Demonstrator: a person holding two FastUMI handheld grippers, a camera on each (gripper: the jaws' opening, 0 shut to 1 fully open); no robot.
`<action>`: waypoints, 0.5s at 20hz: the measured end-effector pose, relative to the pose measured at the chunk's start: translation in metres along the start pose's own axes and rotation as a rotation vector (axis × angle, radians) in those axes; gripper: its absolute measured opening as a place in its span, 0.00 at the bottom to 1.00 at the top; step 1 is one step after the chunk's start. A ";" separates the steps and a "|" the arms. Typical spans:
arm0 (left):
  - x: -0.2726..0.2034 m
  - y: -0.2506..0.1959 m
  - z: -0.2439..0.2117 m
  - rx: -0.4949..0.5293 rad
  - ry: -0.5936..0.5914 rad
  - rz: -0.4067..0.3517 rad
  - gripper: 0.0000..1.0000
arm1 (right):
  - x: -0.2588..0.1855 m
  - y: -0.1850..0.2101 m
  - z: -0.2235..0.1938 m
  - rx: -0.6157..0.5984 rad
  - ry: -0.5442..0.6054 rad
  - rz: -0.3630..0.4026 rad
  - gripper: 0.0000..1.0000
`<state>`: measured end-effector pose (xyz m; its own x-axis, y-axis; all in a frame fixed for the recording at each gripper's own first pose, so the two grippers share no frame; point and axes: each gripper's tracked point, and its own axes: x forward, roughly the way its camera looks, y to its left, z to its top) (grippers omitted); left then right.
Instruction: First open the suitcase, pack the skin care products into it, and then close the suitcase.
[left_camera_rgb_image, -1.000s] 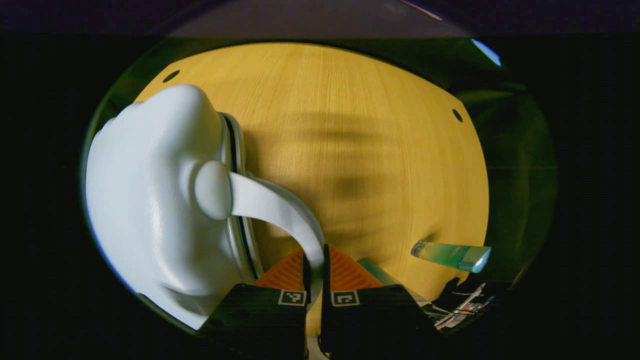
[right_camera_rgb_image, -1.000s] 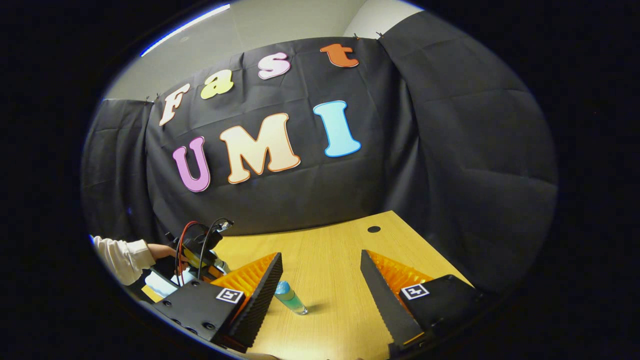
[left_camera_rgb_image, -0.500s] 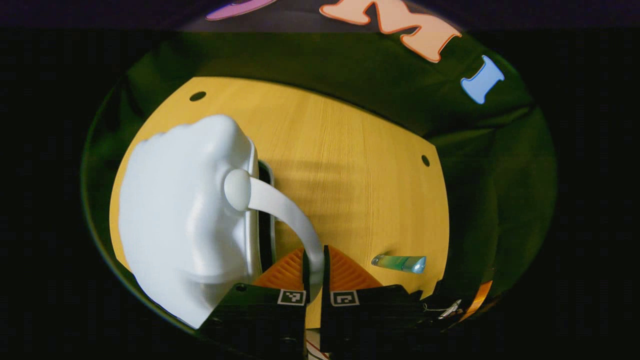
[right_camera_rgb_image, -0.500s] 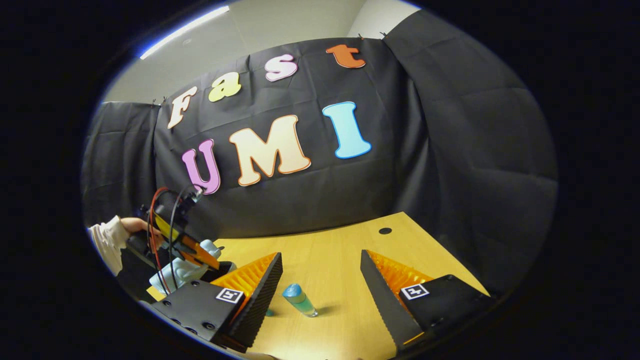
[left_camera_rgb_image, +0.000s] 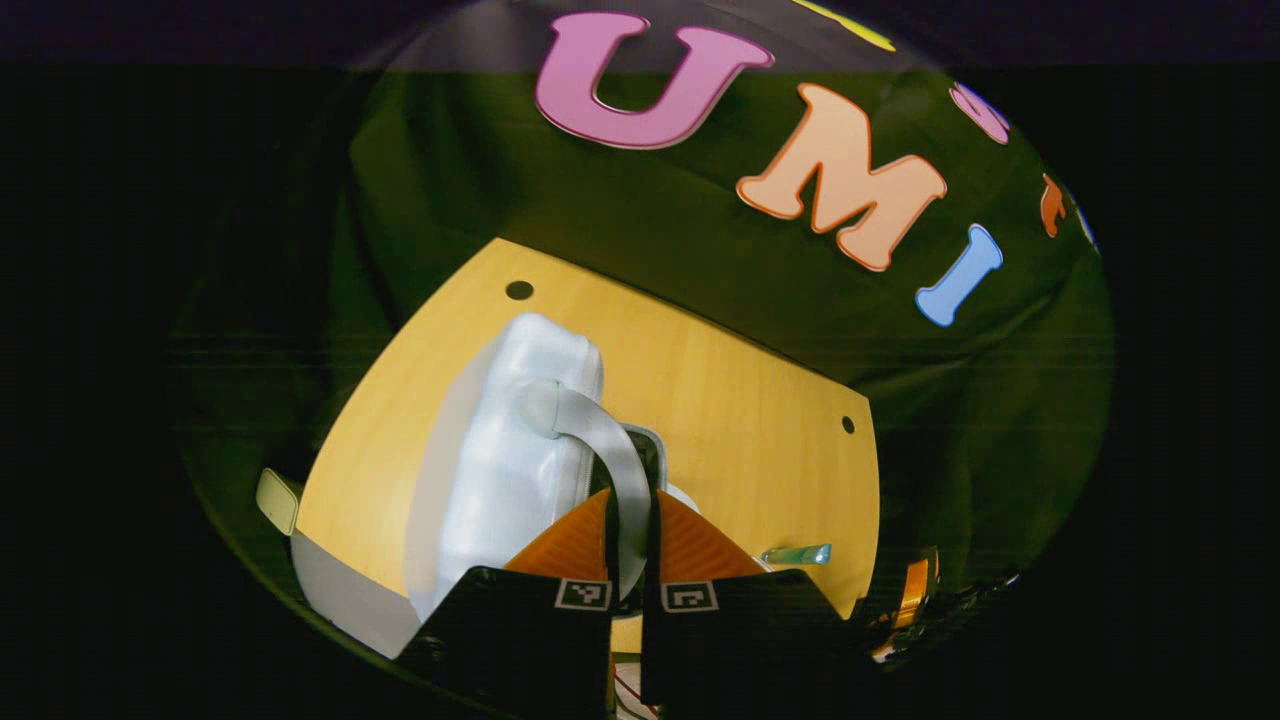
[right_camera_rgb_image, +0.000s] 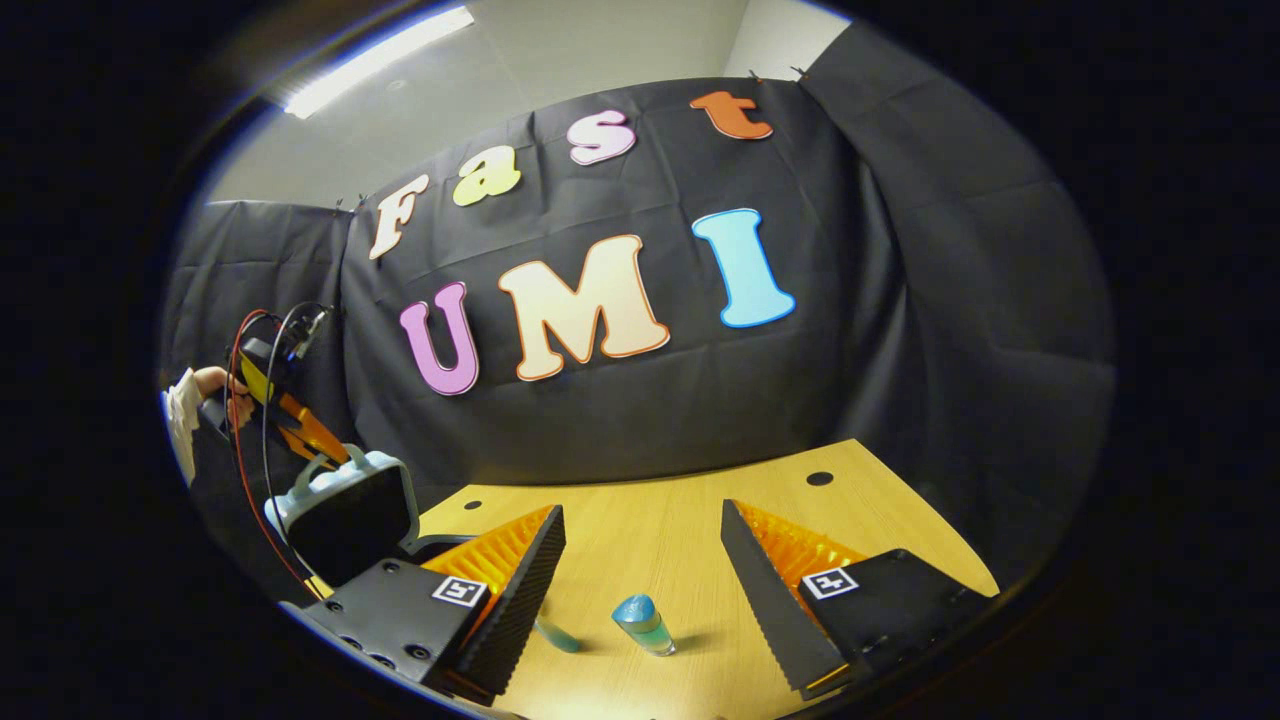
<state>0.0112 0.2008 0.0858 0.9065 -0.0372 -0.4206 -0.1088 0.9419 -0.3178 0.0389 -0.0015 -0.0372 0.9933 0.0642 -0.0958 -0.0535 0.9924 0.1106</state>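
Observation:
A white hard-shell suitcase stands on the wooden table, its lid raised on edge. My left gripper is shut on the lid's white handle. In the right gripper view the same lid shows its dark inside at far left, with the left gripper and a hand above it. A blue-green skin care tube lies on the table between my right gripper's wide-open fingers; a second small tube lies by the left finger. The tube also lies right of the left gripper.
The black cloth wall closes the back and right of the table. Round cable holes sit near the table's far corners. Bare wood stretches ahead of the right gripper. Red and black cables hang from the left gripper.
The left gripper has pulled the handle up and back, swinging the lid from nearly flat to upright. The right gripper stayed open and shifted slightly, so the tube now sits between its fingers.

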 end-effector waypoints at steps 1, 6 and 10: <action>-0.011 0.018 0.005 -0.009 -0.008 0.016 0.04 | 0.002 0.003 0.002 -0.014 0.002 0.006 0.98; -0.038 0.105 0.012 -0.012 -0.038 0.112 0.04 | 0.013 0.020 0.007 -0.032 0.001 0.025 0.98; -0.049 0.185 0.003 -0.041 -0.034 0.227 0.04 | 0.016 0.031 0.000 -0.023 0.018 0.008 0.98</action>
<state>-0.0521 0.3780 0.0498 0.8702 0.1860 -0.4563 -0.3271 0.9106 -0.2527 0.0536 0.0301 -0.0354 0.9909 0.0738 -0.1125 -0.0640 0.9940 0.0885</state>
